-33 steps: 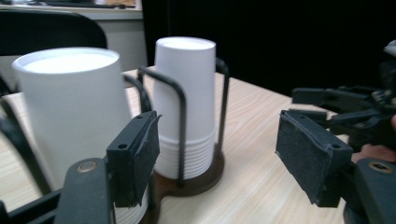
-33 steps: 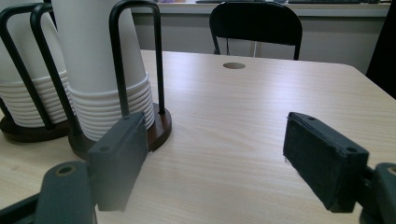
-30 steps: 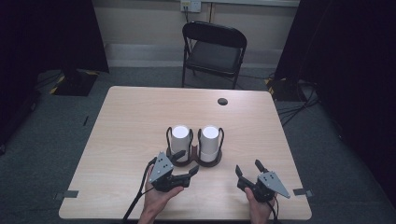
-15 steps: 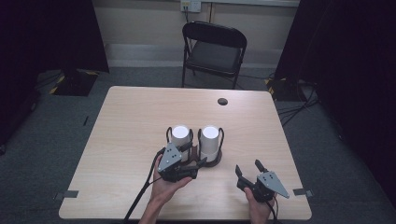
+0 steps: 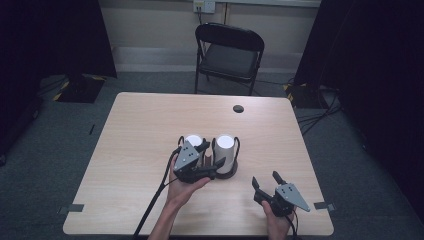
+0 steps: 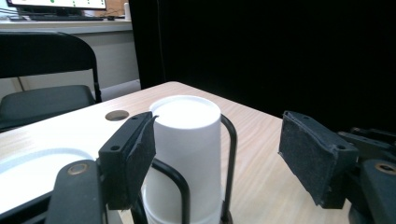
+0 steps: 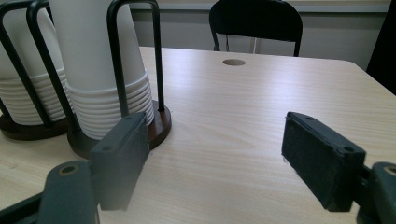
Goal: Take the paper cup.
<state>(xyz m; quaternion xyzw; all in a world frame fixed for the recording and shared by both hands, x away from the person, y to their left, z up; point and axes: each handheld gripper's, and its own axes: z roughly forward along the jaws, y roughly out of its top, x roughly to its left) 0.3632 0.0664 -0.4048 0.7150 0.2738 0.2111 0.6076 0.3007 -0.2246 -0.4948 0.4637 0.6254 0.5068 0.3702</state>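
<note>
Two stacks of upturned white paper cups stand in black wire holders near the table's middle: the left stack point(image 5: 191, 139) and the right stack point(image 5: 225, 146). A hand holds my left gripper point(image 5: 212, 154) raised against them, its grey plate over the left stack's front. In the left gripper view the right stack point(image 6: 187, 140) rises between the open jaws of that gripper point(image 6: 222, 149), close to the left pad point(image 6: 135, 158), with no squeeze visible. My right gripper point(image 5: 265, 178) rests open near the front right edge, aimed at the right stack point(image 7: 100, 60), with bare table between its pads point(image 7: 317, 158).
The wooden table point(image 5: 140, 125) has a round cable hole point(image 5: 238, 108) toward its far side. A black folding chair point(image 5: 227, 55) stands behind the table. Cables lie on the floor at the right. The left gripper's cable point(image 5: 152, 210) trails off the front edge.
The left gripper has moved forward and up from the front of the table to the cup stacks. The right gripper has stayed where it was.
</note>
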